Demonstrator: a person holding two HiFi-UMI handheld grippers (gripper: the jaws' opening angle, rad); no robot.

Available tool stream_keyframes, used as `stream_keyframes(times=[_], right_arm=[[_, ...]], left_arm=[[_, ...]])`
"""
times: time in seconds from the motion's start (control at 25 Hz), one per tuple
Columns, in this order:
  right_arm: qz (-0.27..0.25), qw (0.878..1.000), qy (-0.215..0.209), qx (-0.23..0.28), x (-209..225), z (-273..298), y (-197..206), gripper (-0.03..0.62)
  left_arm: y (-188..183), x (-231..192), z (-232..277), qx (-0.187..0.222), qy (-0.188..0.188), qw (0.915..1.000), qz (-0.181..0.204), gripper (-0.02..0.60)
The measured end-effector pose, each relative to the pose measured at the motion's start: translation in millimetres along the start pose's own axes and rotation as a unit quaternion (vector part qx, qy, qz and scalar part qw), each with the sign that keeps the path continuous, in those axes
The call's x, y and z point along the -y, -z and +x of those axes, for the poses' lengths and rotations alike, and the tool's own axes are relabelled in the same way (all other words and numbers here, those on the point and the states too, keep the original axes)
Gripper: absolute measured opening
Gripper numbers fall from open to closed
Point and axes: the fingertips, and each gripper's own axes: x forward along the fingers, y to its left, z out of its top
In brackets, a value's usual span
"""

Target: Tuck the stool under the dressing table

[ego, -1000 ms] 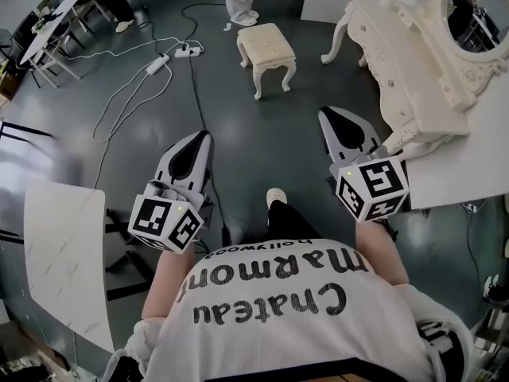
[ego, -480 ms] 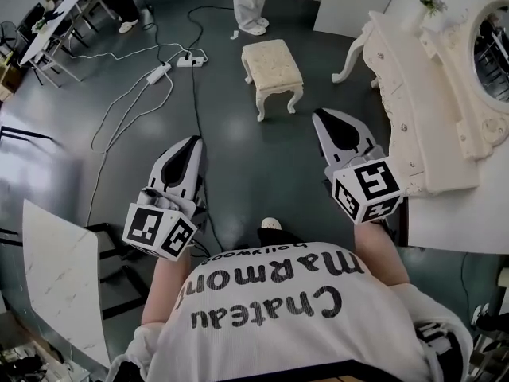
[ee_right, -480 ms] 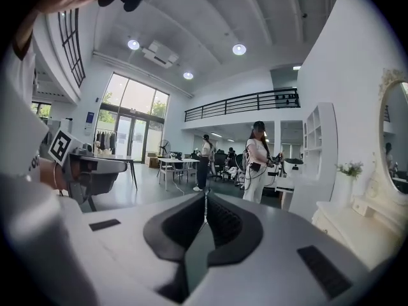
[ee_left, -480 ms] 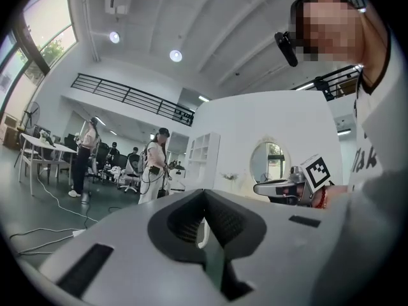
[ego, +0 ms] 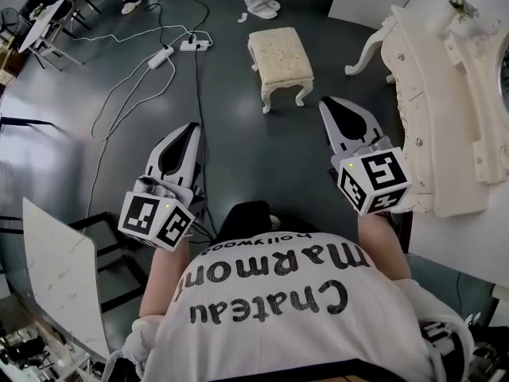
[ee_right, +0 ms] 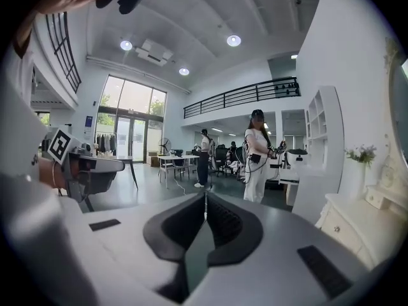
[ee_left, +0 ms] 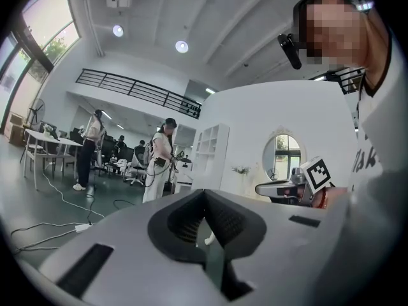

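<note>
Left tongs (ego: 192,128), right tongs (ego: 328,103) closed, empty; stool (ego: 280,56) ahead, apparently untouched.

The stool (ego: 280,54) stands upright on the dark floor, out in the open, well apart from the dressing table (ego: 433,118). It has a cream, tufted rectangular seat and short, curved white legs. The dressing table is white and ornately carved, with drawers along its front, a curved leg nearest the stool and flowers on top.
</note>
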Motion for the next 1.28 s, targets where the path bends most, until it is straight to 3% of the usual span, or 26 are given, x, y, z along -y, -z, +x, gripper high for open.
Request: stream_keyframes(times=[0.4, 0.68, 0.96, 1.12, 1.28], right_arm=[[-0.002, 1.0, 0.009, -0.007, 24.0, 89.8, -13.0, 0.028], [0.014, 0.999, 0.034, -0.016, 36.5, 187.1, -34.6, 0.028], [0.03, 0.999, 0.045, -0.004, 39.7, 272.6, -67.1, 0.028], [0.034, 0.998, 0.051, -0.005, 42.0, 299.0, -69.1, 0.028], [0.046, 0.996, 0.069, -0.035, 56.3, 309.3, -46.1, 0.027]], left_arm=[[-10.7, -72.0, 71.5, 0.0, 0.018, 0.9998, -0.003, 0.023], [-39.0, -161.3, 137.6, 0.0, 0.049, 0.9987, -0.016, 0.023], [-72.0, -248.9, 175.9, 0.006, 0.057, 0.9982, -0.017, 0.023], [-70.6, -273.8, 194.4, -0.008, 0.065, 0.9979, 0.0, 0.023], [-58.4, -278.3, 221.0, -0.021, 0.092, 0.9954, -0.018, 0.023]])
